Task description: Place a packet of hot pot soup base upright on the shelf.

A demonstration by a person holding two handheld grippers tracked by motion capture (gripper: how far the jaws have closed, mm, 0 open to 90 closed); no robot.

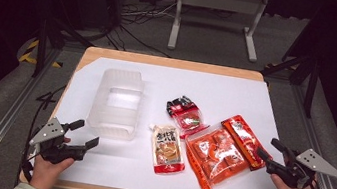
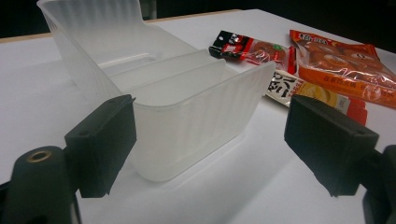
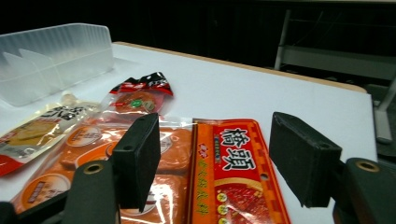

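- High view: left gripper [image 1: 83, 135] open, empty, near the clear bin [image 1: 117, 103]; right gripper [image 1: 269, 151] gapes at the orange packet [image 1: 221, 153] on the worktop [image 1: 256, 100].
- Left gripper view: a careless close could shove the light bin [image 2: 187, 102].
- Right gripper view: fingers [image 3: 137, 158] straddle the packet's edge [image 3: 233, 172]; slick film may slip.

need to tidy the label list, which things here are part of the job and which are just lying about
Part of the job:
- clear plastic bin
- large orange packet
- sauce pouch
- small red-and-black packet
- left gripper, open near the bin
- right gripper, open at the orange packet

Lying about:
- grey metal stand
- floor cables
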